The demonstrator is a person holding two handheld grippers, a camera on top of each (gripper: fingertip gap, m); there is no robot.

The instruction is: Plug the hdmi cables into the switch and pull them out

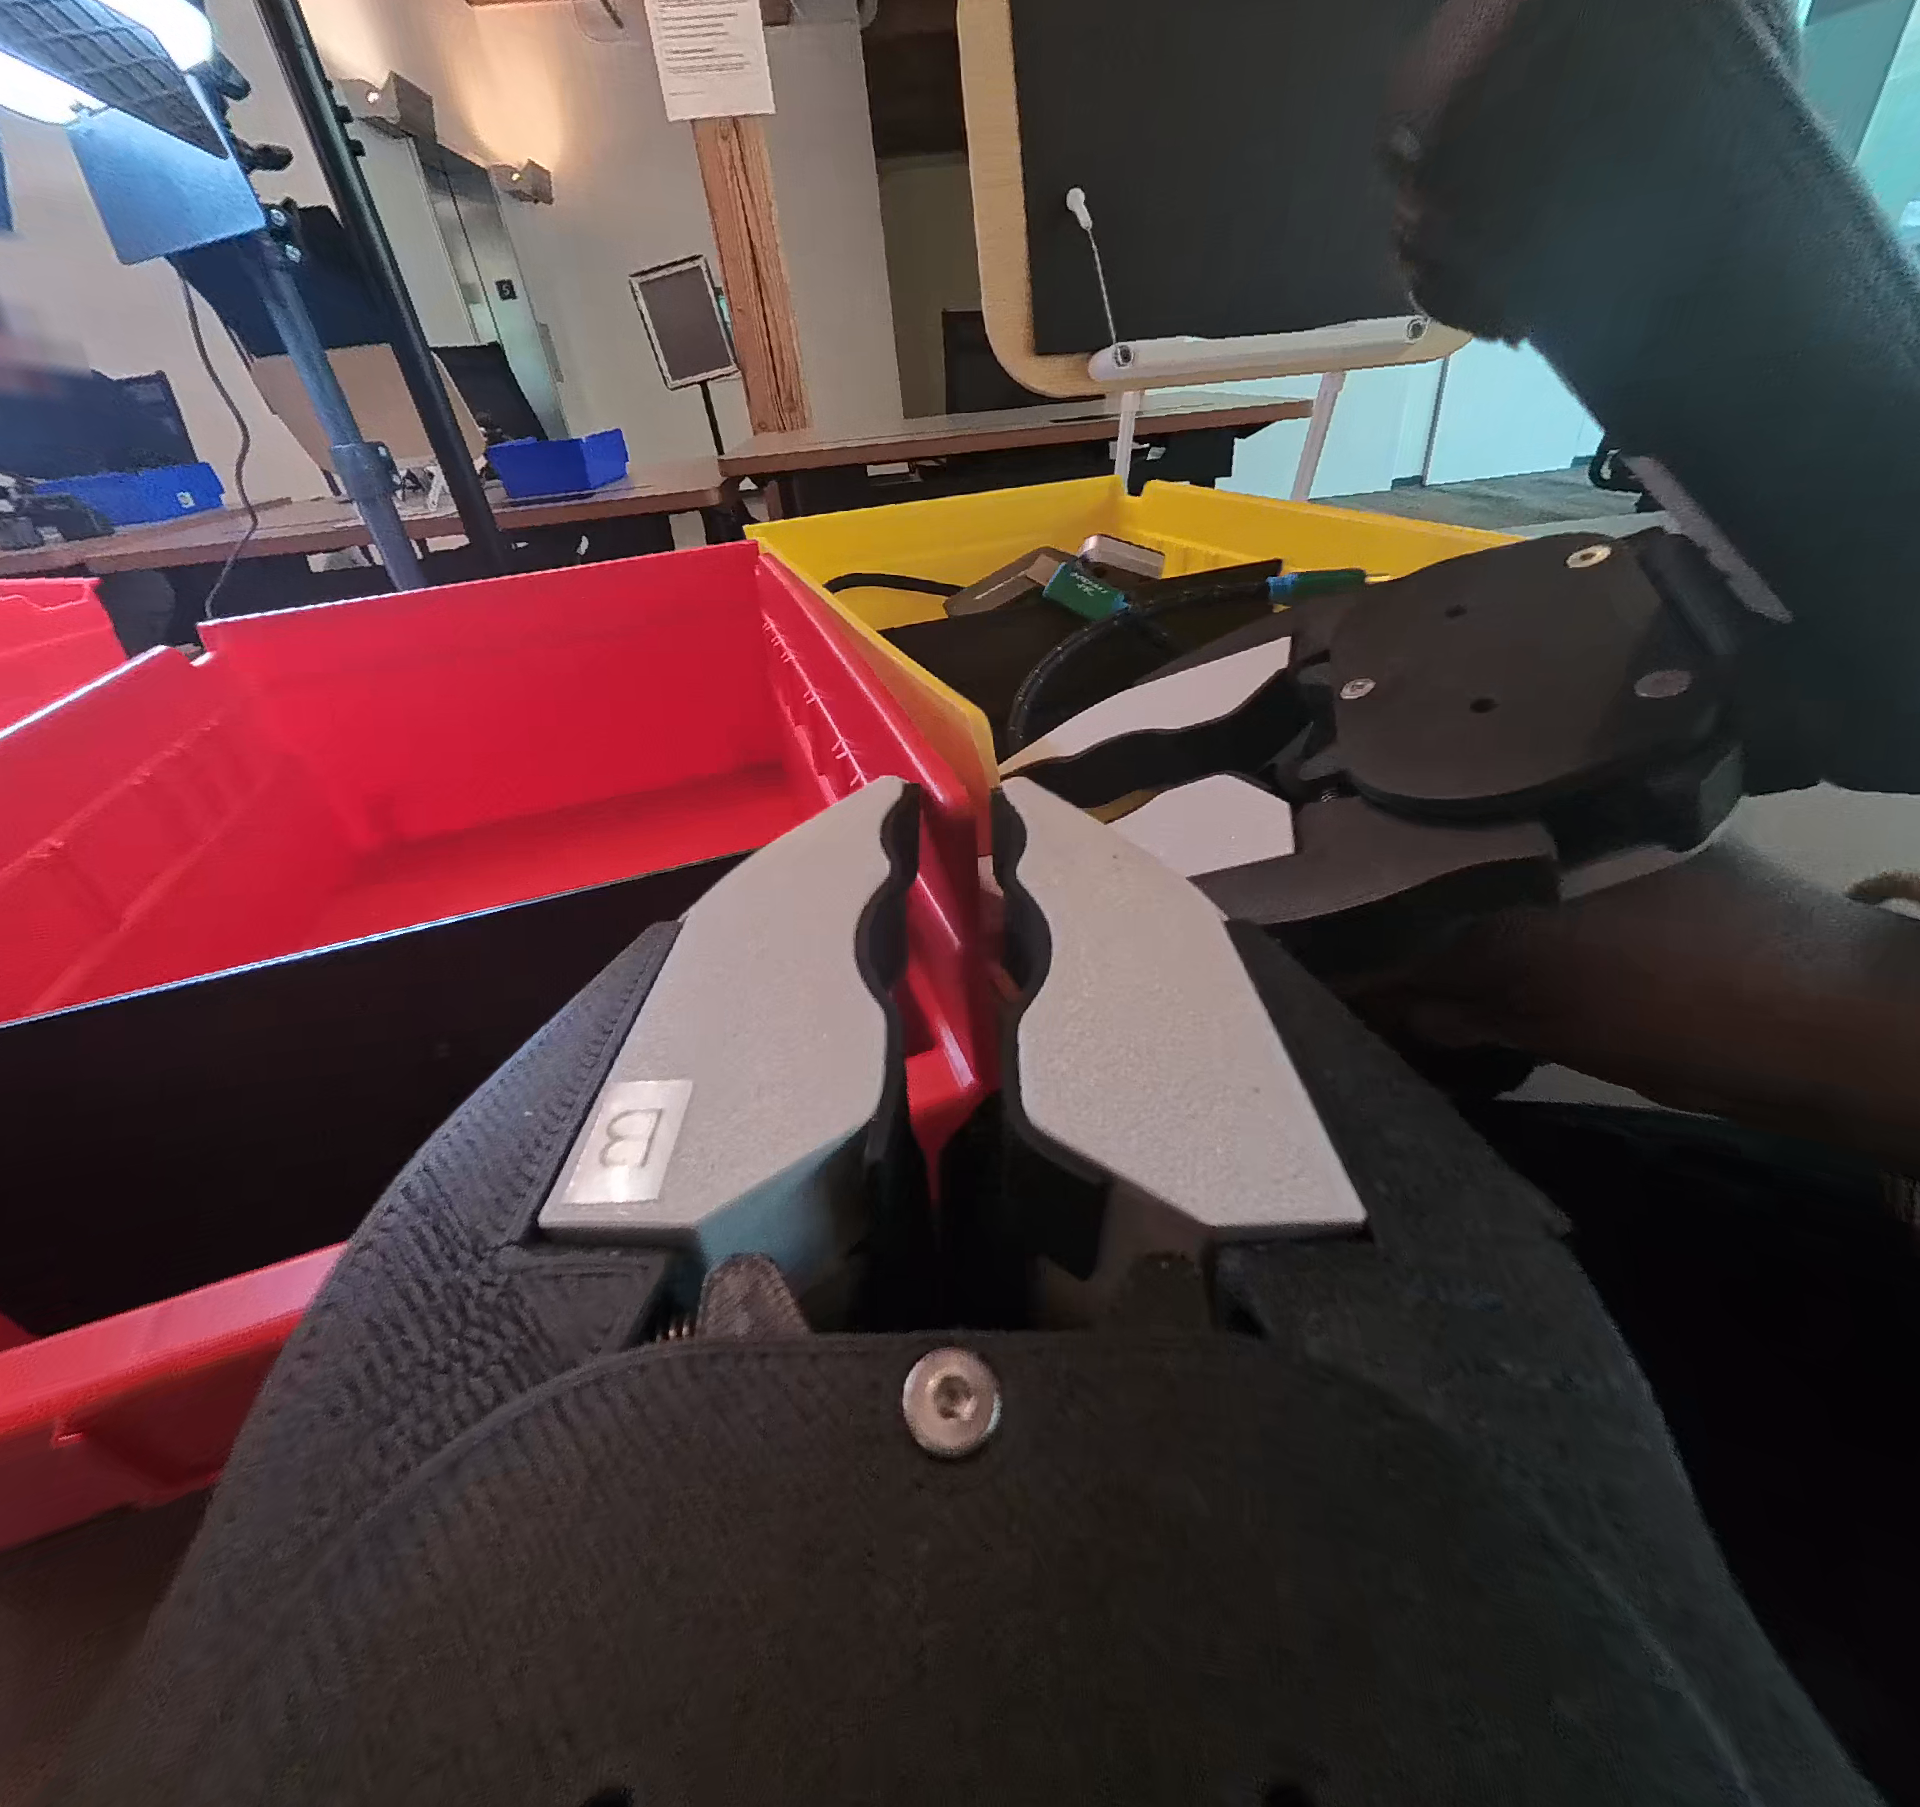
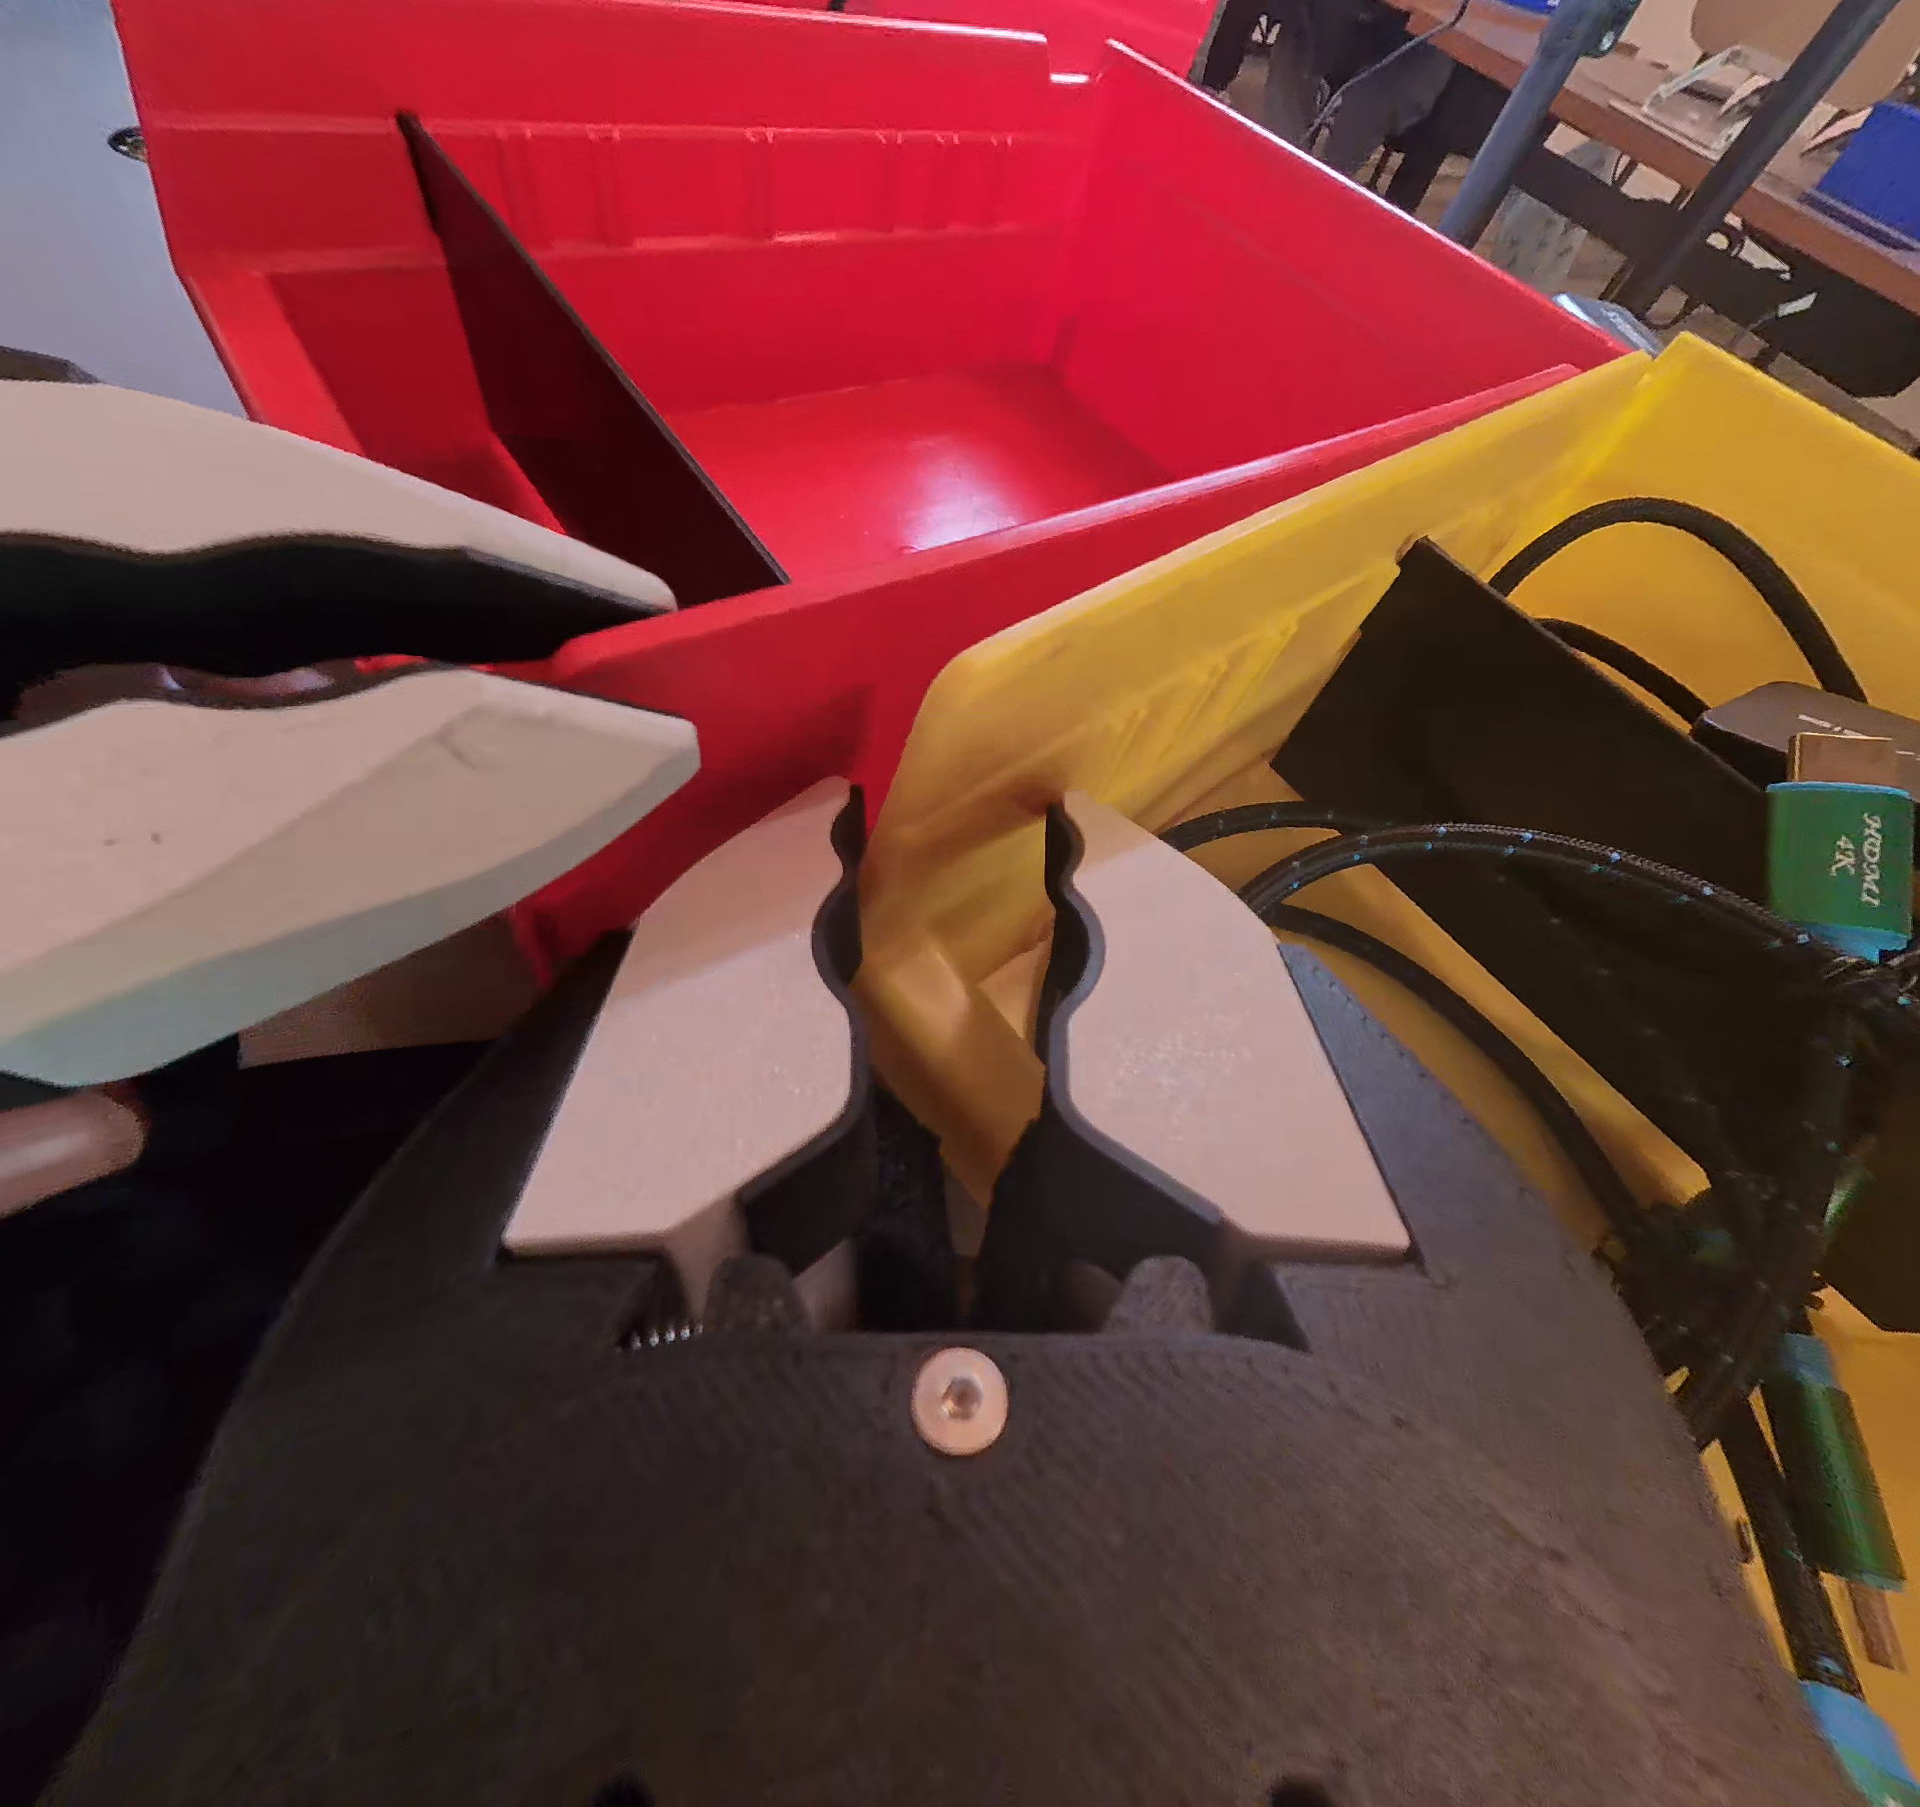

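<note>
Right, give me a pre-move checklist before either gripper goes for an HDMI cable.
1. Left gripper free of load: ok, jaws slightly apart with only the red bin wall seen behind the gap.
2. Right gripper free of load: ok, jaws parted at the yellow bin corner, nothing clamped.
3. HDMI cables located: ok, braided black leads with a green plug lie in the yellow bin.
4. Switch located: cannot tell; a dark box sits by the plugs.
5. Cables untangled: not ok, they loop over each other.
6. Grippers clear of each other: not ok, very close.
</note>
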